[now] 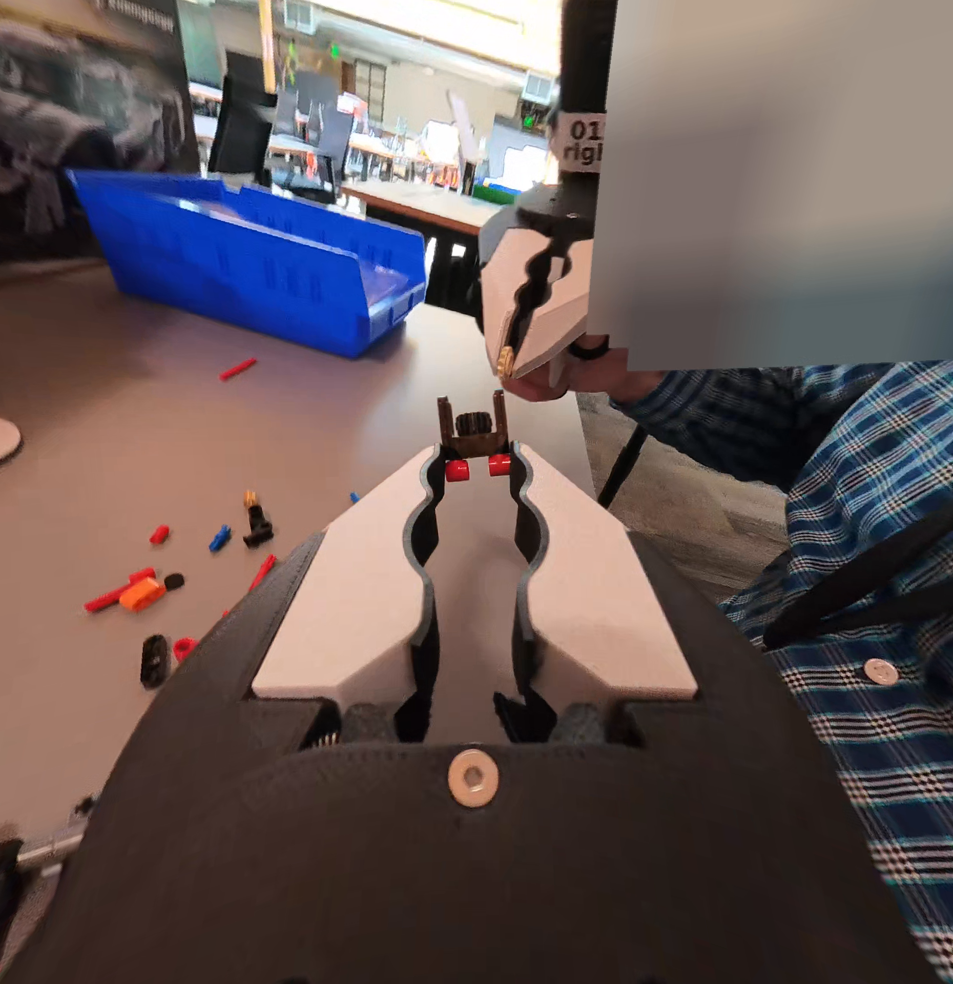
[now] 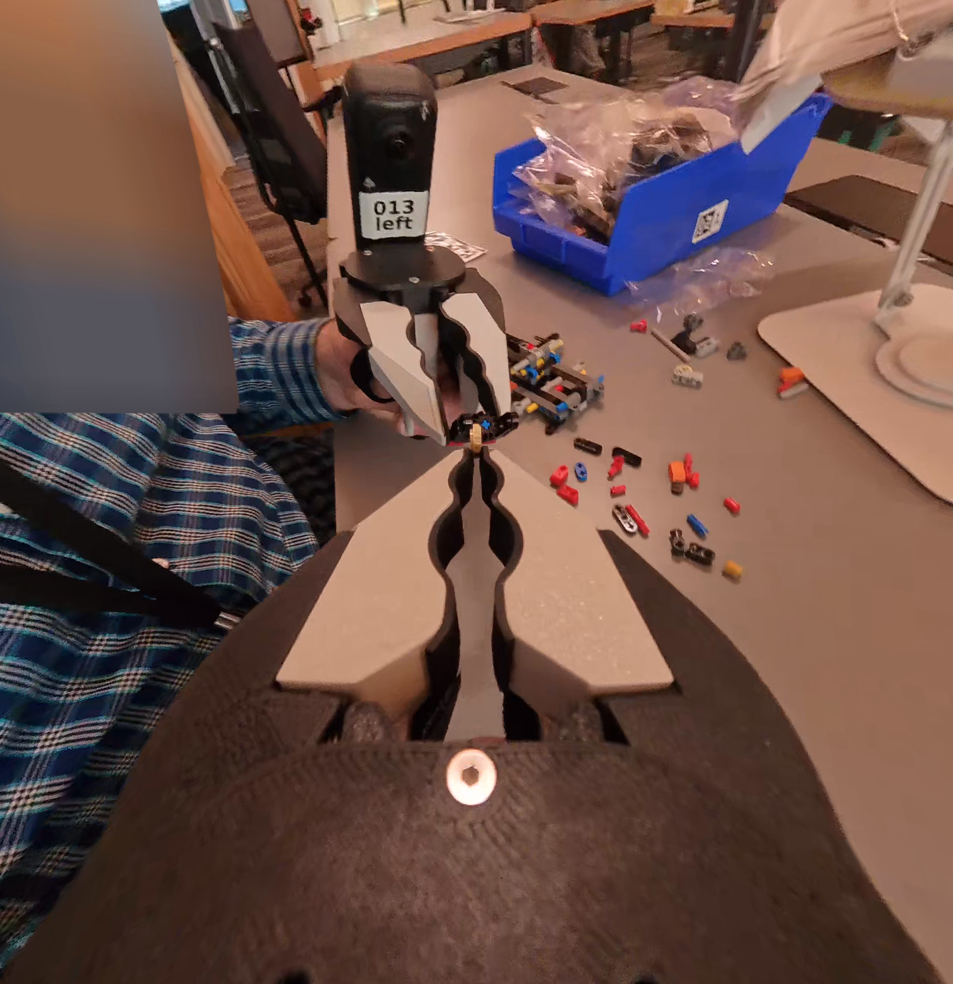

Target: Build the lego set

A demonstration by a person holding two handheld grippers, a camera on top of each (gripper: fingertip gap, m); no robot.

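With the small dark sub-assembly [image 1: 473,434] as landmark: left of it, loose red, blue and orange pieces [image 1: 139,591] lie scattered on the desk [image 1: 144,426], with the blue bin [image 1: 251,261] farther behind them. The left claw [image 1: 477,459] is clamped on the sub-assembly's base, forks and gear pointing up, seemingly to steady it in mid-air for fitting. Just right and above it, the right claw [image 1: 509,362], nearly closed, pinches a tan gear [image 1: 505,362], probably to press it on. From the right wrist view, a larger partly built frame [image 2: 557,383] rests on the desk behind the sub-assembly.
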